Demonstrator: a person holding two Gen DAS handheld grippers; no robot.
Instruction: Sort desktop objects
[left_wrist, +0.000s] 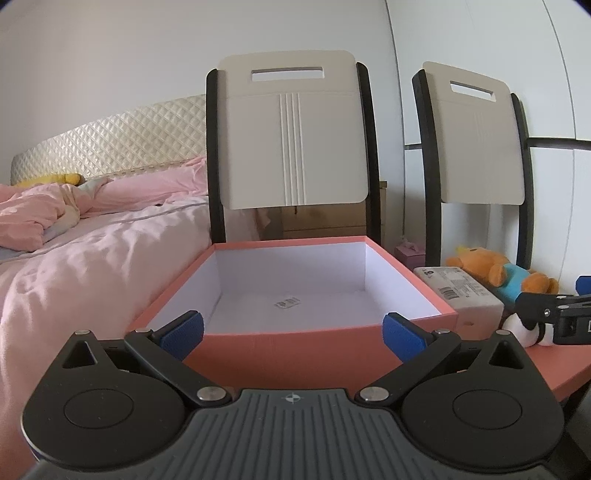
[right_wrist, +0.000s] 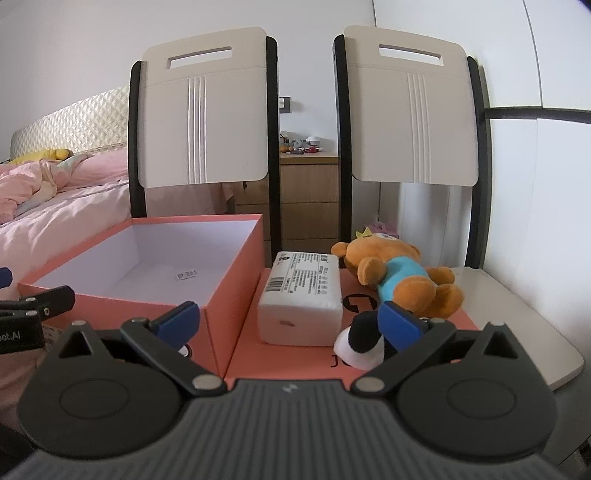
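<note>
An open salmon-pink box (left_wrist: 288, 350) with a white inside holds only a small label; it also shows in the right wrist view (right_wrist: 140, 295). My left gripper (left_wrist: 292, 334) is open and empty, its blue pads just in front of the box's near wall. To the box's right lie a white tissue pack (right_wrist: 301, 299), an orange teddy in a blue shirt (right_wrist: 399, 277) and a small black-and-white plush (right_wrist: 360, 341) on the pink box lid (right_wrist: 295, 362). My right gripper (right_wrist: 290, 323) is open and empty, low in front of the tissue pack, its right pad beside the small plush.
Two cream chairs (right_wrist: 203, 118) (right_wrist: 410, 110) stand behind the table. A bed with pink bedding (left_wrist: 92, 240) lies to the left. A wooden nightstand (right_wrist: 308, 199) stands behind. The beige table edge (right_wrist: 546, 332) runs to the right.
</note>
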